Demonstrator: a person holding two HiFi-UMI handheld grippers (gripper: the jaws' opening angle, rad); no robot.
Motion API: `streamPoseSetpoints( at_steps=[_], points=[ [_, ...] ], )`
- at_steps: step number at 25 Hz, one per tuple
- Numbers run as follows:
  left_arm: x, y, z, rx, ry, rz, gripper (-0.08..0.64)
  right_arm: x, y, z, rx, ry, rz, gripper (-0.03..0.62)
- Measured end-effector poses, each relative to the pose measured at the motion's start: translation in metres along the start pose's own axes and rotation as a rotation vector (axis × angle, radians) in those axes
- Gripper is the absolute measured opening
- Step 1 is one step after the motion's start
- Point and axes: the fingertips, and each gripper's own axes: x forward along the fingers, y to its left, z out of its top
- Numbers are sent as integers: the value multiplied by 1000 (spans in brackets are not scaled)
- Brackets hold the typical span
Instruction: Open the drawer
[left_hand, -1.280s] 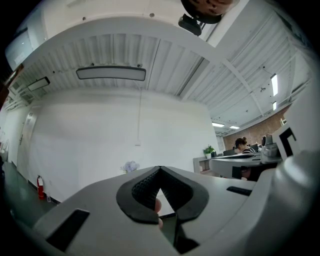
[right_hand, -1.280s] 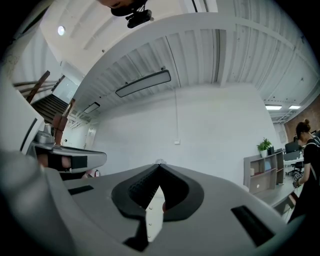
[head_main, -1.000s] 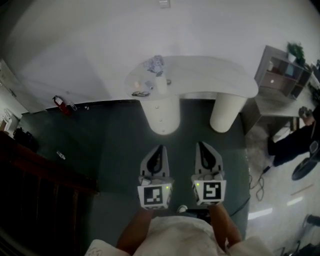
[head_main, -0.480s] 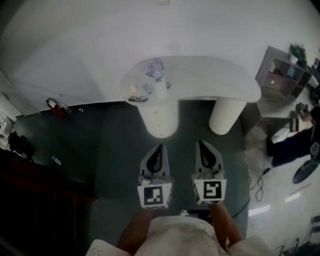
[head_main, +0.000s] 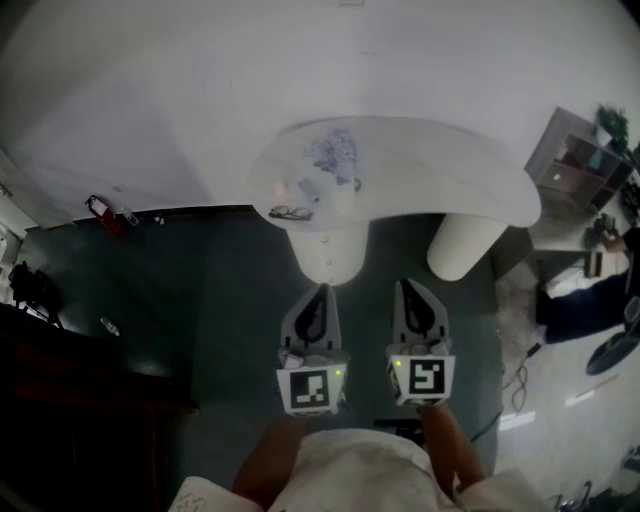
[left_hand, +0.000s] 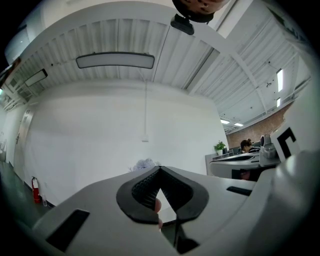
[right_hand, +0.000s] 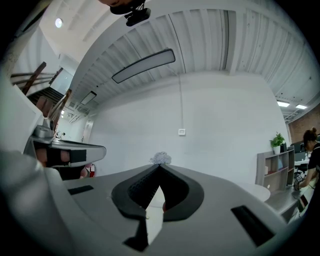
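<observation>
the room has a dark green floor (head_main: 220, 300) and a plain white wall (head_main: 180, 90). against the wall stands a white, curved tabletop (head_main: 450, 165) on two thick round pedestals. the left pedestal (head_main: 328, 250) is straight ahead of the grippers and the right pedestal (head_main: 465, 245) is further to the right. the drawer is not clear to see. only a small dot like a knob shows on the front of the left pedestal, and i cannot make out any drawer line around it.

on the left part of the tabletop lie a pair of glasses (head_main: 290, 212) near the front edge and a pale bunch like flowers (head_main: 335, 150) behind it. other small things beside them are too blurred to name.

the left hand-held gripper (head_main: 320, 290) and the right hand-held gripper (head_main: 402, 285) are side by side over the floor, apart from the pedestal and pointing at it. each one has its jaws closed together at the tips, with nothing between them.

a red fire extinguisher (head_main: 97, 207) stands at the wall on the left. at the right are a shelf unit (head_main: 580, 160) with a green plant (head_main: 612, 125) on top, and a person in dark clothes (head_main: 590, 300).
</observation>
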Motion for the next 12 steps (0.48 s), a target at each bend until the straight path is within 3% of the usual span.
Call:
streamPoseSetpoints(
  at_steps=[12],
  points=[
    [62,53,-5,-19,-12,-9,2,76,7,0,2,-5,-35,5]
  ],
)
